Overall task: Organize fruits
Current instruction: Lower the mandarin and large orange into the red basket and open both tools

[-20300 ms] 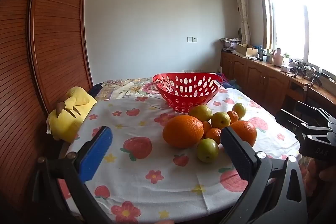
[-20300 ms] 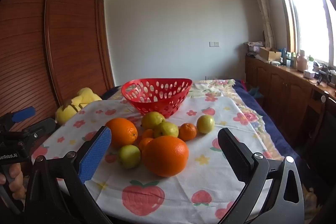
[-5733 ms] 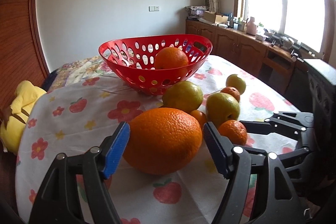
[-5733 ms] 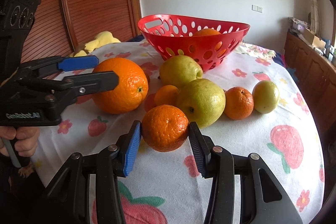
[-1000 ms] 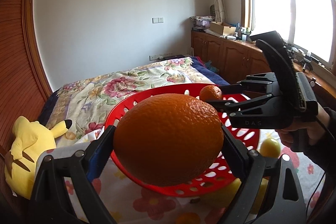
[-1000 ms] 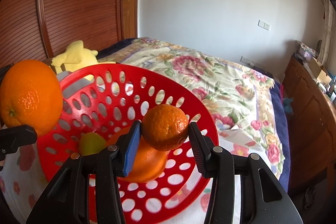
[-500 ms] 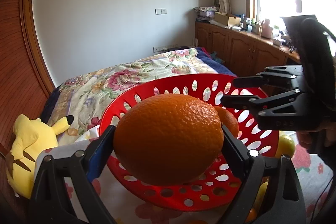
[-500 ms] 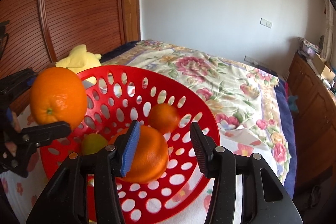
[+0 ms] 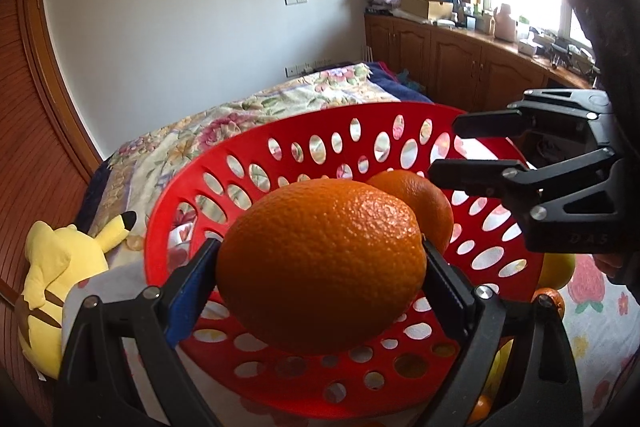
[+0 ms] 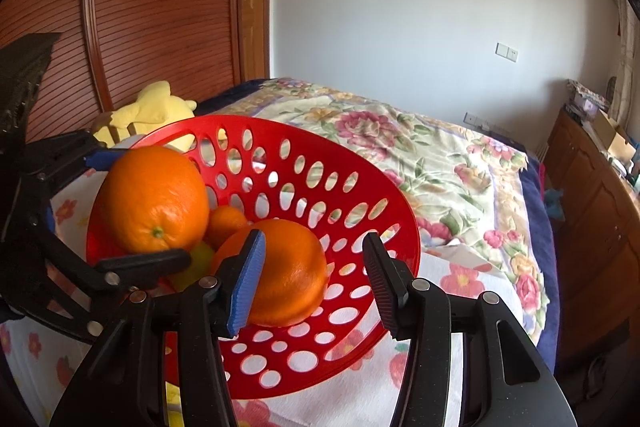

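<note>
Black claw [image 10: 312, 283], blue pad [image 10: 248, 279]

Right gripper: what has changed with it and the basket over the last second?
The right gripper let go of the small orange, which dropped into the red basket beside the large orange already there; its fingers now stand apart, empty. The left gripper carried its big orange lower over the basket, still clamped. Basket and yellow plush toy stayed put.

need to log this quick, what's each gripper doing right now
Left gripper: shut on the large orange, over the red basket.
Right gripper: open, holding nothing.
</note>
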The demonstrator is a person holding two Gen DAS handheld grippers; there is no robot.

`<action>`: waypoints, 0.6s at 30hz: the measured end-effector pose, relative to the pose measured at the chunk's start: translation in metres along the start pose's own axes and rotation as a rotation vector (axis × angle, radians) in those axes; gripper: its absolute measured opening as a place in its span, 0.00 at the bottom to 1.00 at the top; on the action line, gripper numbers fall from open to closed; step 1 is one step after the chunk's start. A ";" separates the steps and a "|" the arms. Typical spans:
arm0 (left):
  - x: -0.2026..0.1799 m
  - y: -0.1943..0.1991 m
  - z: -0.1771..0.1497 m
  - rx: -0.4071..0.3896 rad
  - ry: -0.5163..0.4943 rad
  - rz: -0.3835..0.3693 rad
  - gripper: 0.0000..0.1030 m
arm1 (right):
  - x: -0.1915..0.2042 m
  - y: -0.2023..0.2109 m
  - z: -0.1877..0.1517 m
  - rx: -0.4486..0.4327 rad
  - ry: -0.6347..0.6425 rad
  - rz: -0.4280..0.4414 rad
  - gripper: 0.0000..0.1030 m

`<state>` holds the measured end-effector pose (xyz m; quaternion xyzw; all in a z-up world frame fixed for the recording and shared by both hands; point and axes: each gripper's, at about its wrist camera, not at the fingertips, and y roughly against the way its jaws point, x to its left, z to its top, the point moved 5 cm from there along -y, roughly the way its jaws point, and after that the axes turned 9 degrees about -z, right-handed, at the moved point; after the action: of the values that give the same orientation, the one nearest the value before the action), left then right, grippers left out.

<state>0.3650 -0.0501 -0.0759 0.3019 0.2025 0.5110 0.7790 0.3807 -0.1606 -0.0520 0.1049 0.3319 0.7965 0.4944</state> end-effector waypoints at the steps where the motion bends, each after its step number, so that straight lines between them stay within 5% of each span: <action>1: -0.001 -0.001 0.000 0.002 -0.002 0.003 0.92 | 0.000 0.000 -0.001 0.000 0.003 0.000 0.50; 18: 0.002 0.006 0.013 -0.042 0.027 0.021 0.91 | 0.002 0.016 -0.011 -0.020 -0.024 0.008 0.51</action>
<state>0.3702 -0.0496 -0.0626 0.2809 0.1988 0.5274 0.7768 0.3628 -0.1682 -0.0501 0.1109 0.3174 0.8006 0.4960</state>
